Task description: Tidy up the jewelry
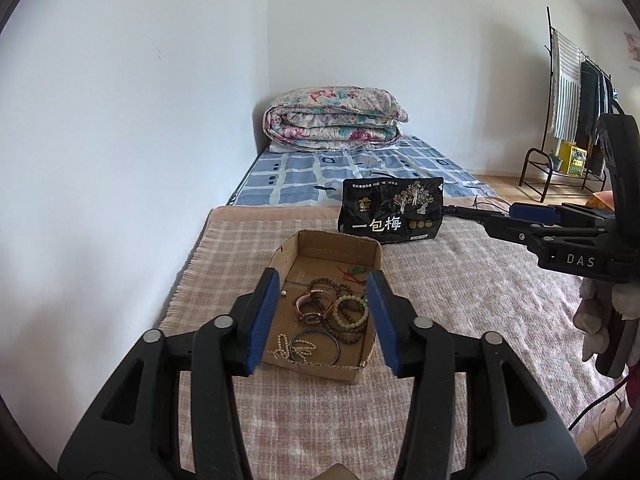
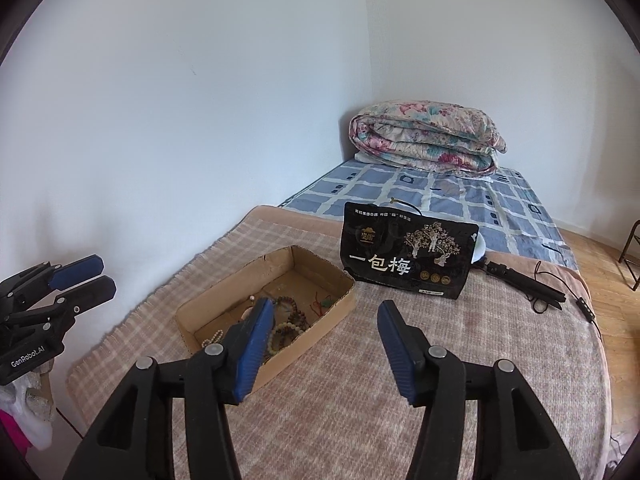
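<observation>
A bed (image 2: 400, 420) carries everything, its near part covered by a pink plaid blanket (image 1: 460, 280). On the blanket lies an open cardboard box (image 1: 340, 246) of jewelry, with a black snack bag (image 1: 392, 210) standing just beyond it and a black folded stand with cable (image 2: 528, 286) to the right. Farther off, a blue checked sheet (image 1: 360, 172) bears a folded floral quilt (image 1: 334, 118) against the far wall
</observation>
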Tool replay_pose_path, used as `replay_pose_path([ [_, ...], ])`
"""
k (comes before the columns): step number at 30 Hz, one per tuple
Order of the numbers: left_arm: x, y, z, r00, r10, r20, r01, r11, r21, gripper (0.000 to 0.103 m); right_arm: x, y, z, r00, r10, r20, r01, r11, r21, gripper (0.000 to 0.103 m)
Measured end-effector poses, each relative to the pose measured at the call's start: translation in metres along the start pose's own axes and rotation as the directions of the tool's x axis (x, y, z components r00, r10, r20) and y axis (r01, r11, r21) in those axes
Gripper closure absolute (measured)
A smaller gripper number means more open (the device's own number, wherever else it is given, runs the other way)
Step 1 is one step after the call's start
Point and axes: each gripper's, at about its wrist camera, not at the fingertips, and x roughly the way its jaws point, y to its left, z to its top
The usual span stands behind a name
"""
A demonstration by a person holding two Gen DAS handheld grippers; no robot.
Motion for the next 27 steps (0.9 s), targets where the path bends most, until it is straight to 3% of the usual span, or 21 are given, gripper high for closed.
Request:
replay_pose_path([
  [1, -0.005, -0.002, -0.002, 1.0, 0.001, 0.006, -0.001, 1.0, 0.004, 0.045, -0.006, 0.001, -0.003, 1.0, -0.005, 0.005, 0.005, 1.0, 0.005, 0.033],
  [6, -0.025, -0.014, -0.008, 1.0, 0.021, 0.018, -0.021, 0.999, 0.032, 0.042, -0.026, 0.004, -0.015, 1.0, -0.029, 0.012, 0.029, 1.0, 0.013, 0.028],
  [8, -0.031, -0.014, -0.01, 0.999, 0.024, 0.024, -0.024, 0.999, 0.029, 0.035, -0.032, 0.004, -0.02, 0.999, -0.041, 0.021, 0.04, 0.999, 0.025, 0.015],
  [12, -0.041, -0.017, -0.013, 0.999, 0.03, 0.034, -0.031, 0.999, 0.022, 0.031, -0.043, 0.004, -0.03, 0.998, -0.055, 0.039, 0.053, 0.998, 0.045, 0.014],
  [15, -0.046, -0.017, -0.016, 0.999, 0.032, 0.038, -0.033, 0.999, 0.015, 0.022, -0.044, 0.002, -0.036, 0.997, -0.062, 0.044, 0.059, 0.996, 0.066, 0.009],
  [20, -0.053, -0.018, -0.021, 0.998, 0.046, 0.044, -0.046, 0.999, 0.008, 0.021, -0.048, 0.005, -0.044, 0.995, -0.082, 0.047, 0.08, 0.995, 0.051, 0.007],
  [22, -0.056, -0.018, -0.023, 0.998, 0.05, 0.046, -0.05, 0.999, 0.001, 0.013, -0.051, 0.005, -0.045, 0.994, -0.096, 0.058, 0.093, 0.994, 0.054, 0.0],
  [24, -0.06, -0.018, -0.025, 0.997, 0.049, 0.051, -0.049, 0.999, -0.005, 0.007, -0.054, 0.005, -0.046, 0.992, -0.102, 0.073, 0.097, 0.993, 0.06, 0.0],
  [27, -0.063, -0.018, -0.027, 0.997, 0.053, 0.055, -0.053, 0.999, -0.005, 0.005, -0.054, 0.006, -0.047, 0.992, -0.105, 0.074, 0.101, 0.993, 0.055, 0.0],
])
